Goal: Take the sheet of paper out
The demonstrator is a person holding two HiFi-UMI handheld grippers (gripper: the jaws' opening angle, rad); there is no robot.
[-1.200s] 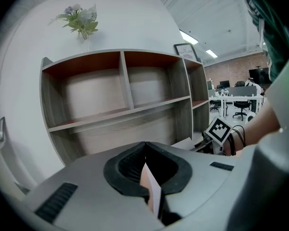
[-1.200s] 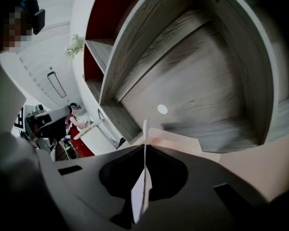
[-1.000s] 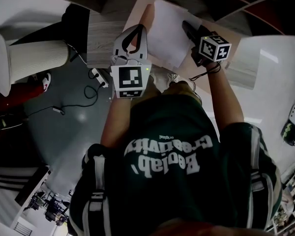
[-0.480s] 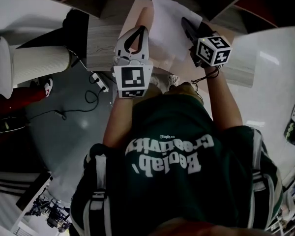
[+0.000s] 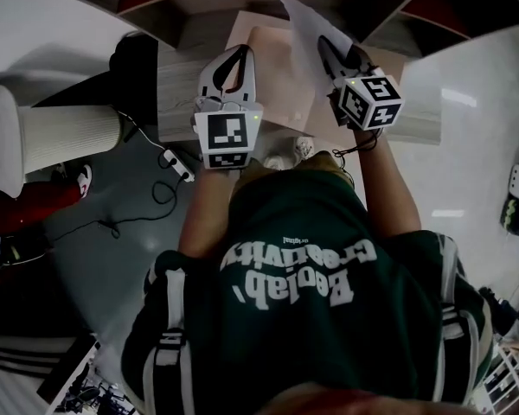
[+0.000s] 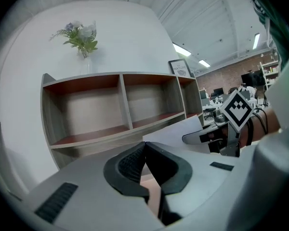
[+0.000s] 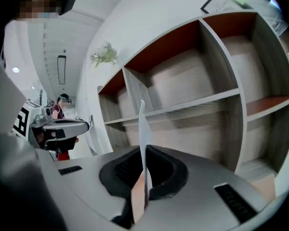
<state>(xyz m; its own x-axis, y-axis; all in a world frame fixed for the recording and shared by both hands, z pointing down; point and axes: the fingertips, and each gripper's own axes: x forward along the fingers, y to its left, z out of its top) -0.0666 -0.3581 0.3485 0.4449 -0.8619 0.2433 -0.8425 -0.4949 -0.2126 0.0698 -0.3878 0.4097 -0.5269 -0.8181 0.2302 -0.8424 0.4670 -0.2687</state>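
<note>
head view puts the work at twelve o'clock from our chest, on the wooden desk (image 5: 177, 85) under the shelf unit. a tan folder (image 5: 272, 80) lies flat there. the sheet of paper (image 5: 301, 33) stands steeply off it, its free corner pointing to about one o'clock.

the right gripper (image 5: 336, 48) is clamped on the sheet's right edge. its own view shows the paper edge-on, running straight up between the closed pads and well past their tips.

the left gripper (image 5: 244, 50) sits at eleven o'clock over the folder's left margin. its jaws are together, tips meeting, and nothing shows beyond them. whether they nip the folder's edge or only bear on it, we cannot tell from these angles.

we judge the sheet mostly out, though its lower edge, toward six o'clock, looks close to the folder.

to finish well, we should draw along the sheet's own plane, up and toward one o'clock, so the paper slides and does not buckle. the pinch should be firm and the wrist free of twist, since a turn there would crease the edge. the left side should hold the folder down so it does not ride up with the sheet. a slow, even pull suits thin paper, and once the last edge is free we can carry it away.
</note>
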